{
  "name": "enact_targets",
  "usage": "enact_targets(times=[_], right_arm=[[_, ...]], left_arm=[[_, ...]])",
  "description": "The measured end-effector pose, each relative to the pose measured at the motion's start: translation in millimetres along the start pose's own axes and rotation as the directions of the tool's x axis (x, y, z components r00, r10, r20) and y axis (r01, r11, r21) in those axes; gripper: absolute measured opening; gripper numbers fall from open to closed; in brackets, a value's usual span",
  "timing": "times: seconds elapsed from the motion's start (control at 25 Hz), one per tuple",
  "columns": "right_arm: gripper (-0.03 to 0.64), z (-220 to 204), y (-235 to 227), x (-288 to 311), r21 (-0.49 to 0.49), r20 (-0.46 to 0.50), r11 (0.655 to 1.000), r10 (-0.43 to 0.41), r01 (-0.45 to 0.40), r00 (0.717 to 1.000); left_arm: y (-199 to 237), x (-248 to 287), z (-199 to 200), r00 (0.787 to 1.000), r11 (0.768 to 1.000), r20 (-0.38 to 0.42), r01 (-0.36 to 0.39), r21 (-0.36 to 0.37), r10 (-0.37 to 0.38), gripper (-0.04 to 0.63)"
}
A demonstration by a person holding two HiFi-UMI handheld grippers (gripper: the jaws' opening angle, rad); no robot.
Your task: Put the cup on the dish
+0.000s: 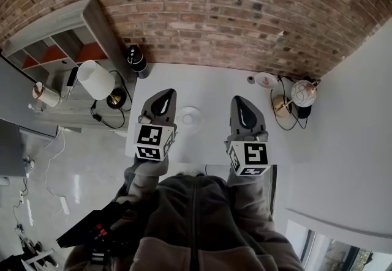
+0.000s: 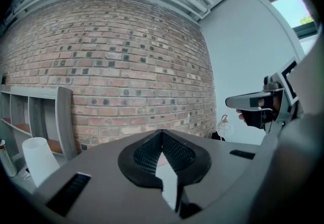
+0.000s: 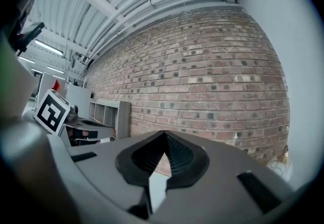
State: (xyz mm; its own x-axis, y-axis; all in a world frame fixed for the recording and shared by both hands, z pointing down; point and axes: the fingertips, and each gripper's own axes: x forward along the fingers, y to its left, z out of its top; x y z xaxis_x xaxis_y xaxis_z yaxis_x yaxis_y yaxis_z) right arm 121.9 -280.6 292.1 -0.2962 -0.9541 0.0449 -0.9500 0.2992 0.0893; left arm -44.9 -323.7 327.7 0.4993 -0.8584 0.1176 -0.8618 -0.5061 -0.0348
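Hovering shut: 2 grippers (image 1: 164, 93) (image 1: 240, 101), 1 dish (image 1: 190, 118) btwn.

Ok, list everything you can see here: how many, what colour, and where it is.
table: one, white, against the wall
dish: one, pale, on the table between the two grippers
cup: one, pinkish white, far right of the table, apart from the dish
globe lamp: one, white and gold, right of the cup
speaker: one, black, at the table's far left corner
table lamp: one, white shade, left of the table
shelf unit: one, grey with orange boxes, at the wall on the left
brick wall: one, red-brown, behind everything
left hand-held gripper: one, grey and black, shut, empty, over the table
right hand-held gripper: one, grey and black, shut, empty, over the table
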Motion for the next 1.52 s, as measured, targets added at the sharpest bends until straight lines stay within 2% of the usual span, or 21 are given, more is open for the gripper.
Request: enact_targets(times=[0.2, 0.52, 1.12, 1.52], right_arm=[[0.0, 22, 0, 1, -0.025, 0.053, 1.0, -0.004, 0.005, 0.999], [0.0, 40, 3, 5, -0.059, 0.075, 0.998, 0.002, 0.003, 0.997], [0.0, 65, 30, 8, -0.075, 0.149, 0.997, 0.022, -0.011, 0.989], [0.0, 60, 55, 17, -0.083, 0.137, 0.996, 0.052, -0.041, 0.989]], left_arm=[[2, -4, 31, 0.998, 1.0, 0.07, 0.005, 0.0, -0.005, 0.005], [6, -3, 51, 0.994, 1.0, 0.106, 0.005, 0.008, -0.006, 0.005], [26, -19, 55, 0.992, 1.0, 0.124, -0.011, 0.005, 0.01, 0.005], [46, -31, 44, 0.992, 0.999, 0.118, -0.032, -0.009, 0.033, 0.005]])
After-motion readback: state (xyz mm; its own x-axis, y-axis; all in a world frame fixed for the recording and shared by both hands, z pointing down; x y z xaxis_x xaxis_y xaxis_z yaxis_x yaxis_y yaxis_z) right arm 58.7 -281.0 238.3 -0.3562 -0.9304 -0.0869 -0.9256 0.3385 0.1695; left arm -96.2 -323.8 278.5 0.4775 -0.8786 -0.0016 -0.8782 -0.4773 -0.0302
